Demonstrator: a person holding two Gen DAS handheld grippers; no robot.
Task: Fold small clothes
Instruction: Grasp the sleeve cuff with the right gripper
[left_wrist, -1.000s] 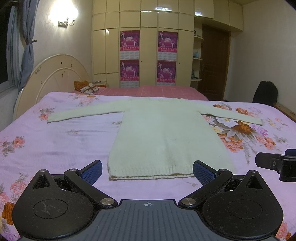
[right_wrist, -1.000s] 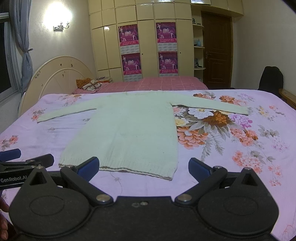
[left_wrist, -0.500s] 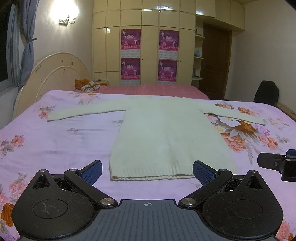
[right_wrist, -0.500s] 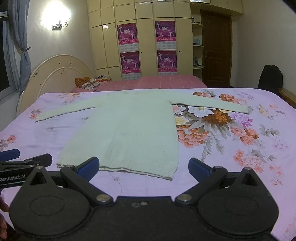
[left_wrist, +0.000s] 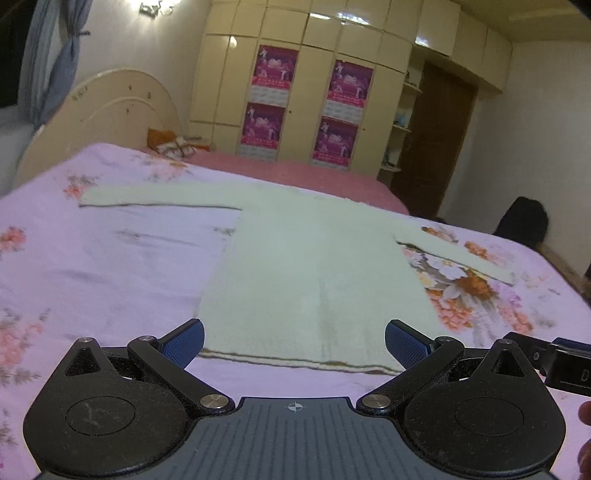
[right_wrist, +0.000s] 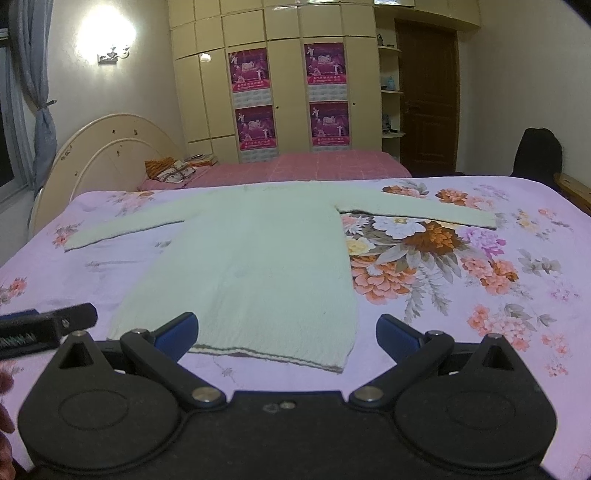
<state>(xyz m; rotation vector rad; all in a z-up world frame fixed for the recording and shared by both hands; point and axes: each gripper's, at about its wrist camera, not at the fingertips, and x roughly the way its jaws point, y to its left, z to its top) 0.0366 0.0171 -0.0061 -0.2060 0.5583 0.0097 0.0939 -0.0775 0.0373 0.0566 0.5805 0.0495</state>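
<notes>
A pale green long-sleeved knit sweater (left_wrist: 314, 266) lies flat on the floral purple bedspread (left_wrist: 110, 266), sleeves spread out, hem toward me. It also shows in the right wrist view (right_wrist: 255, 266). My left gripper (left_wrist: 294, 341) is open and empty, hovering just before the hem. My right gripper (right_wrist: 286, 332) is open and empty, near the hem's right corner. Each gripper shows at the edge of the other's view: the right one (left_wrist: 554, 356), the left one (right_wrist: 48, 325).
A cream headboard (right_wrist: 107, 155) stands at the left. A second bed with a pink cover (right_wrist: 306, 168) lies beyond, in front of a cream wardrobe (right_wrist: 288, 74). A dark chair (right_wrist: 537, 153) stands at the right, a door (right_wrist: 428, 99) behind.
The left gripper has tilted and moved forward and lower toward the sweater's hem. The right gripper has edged slightly closer. The sweater has not moved.
</notes>
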